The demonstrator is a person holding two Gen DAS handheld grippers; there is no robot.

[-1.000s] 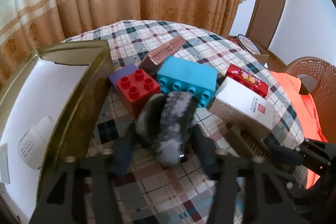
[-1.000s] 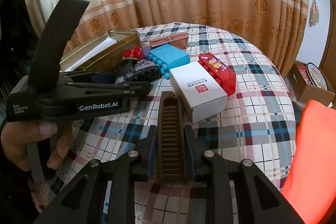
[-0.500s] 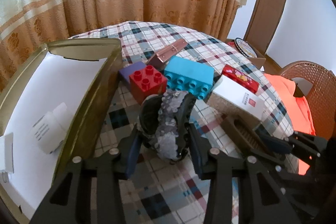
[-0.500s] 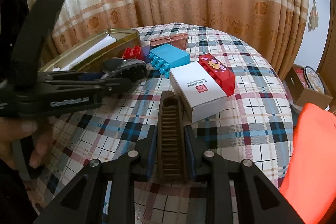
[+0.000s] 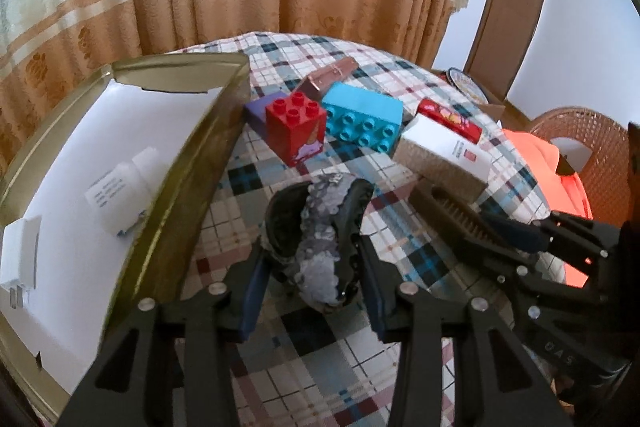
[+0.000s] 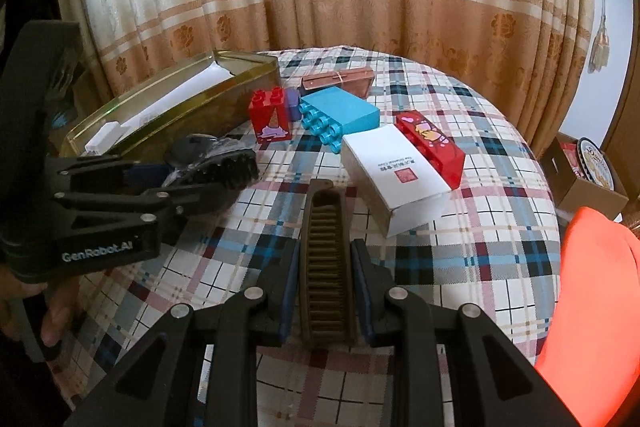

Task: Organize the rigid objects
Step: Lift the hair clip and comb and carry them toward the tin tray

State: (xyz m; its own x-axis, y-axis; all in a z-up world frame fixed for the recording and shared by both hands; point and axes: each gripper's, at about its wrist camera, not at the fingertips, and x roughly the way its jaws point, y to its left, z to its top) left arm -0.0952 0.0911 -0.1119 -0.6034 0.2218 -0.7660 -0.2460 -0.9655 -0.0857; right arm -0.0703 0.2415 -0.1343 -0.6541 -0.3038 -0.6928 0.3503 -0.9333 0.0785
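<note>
My left gripper point(image 5: 312, 255) is shut on a grey sequined hair claw point(image 5: 320, 231), held just above the plaid cloth beside the gold tin point(image 5: 188, 179). From the right wrist view the left gripper point(image 6: 224, 171) and the claw point(image 6: 216, 159) sit at the left, close to the tin point(image 6: 168, 95). My right gripper point(image 6: 326, 255) is shut on a brown toothed hair clip point(image 6: 326, 259), which points toward a white box point(image 6: 396, 171). The tin is lined with white paper and holds a white bottle point(image 5: 120, 187) and a white plug point(image 5: 20, 259).
On the round table point(image 6: 460, 239) lie a red brick point(image 5: 296, 123), a purple brick point(image 5: 260, 109), a cyan brick point(image 5: 364, 119), a copper case point(image 5: 332, 75) and a red picture brick point(image 6: 432, 143). An orange cloth point(image 6: 592, 307) covers a wicker chair point(image 5: 580, 131) at the right. A cardboard box point(image 6: 584, 175) stands behind it.
My left gripper's jaws have tightened on the hair claw and drawn it back from the red brick, along the tin's side. The right gripper with the brown clip has stayed put.
</note>
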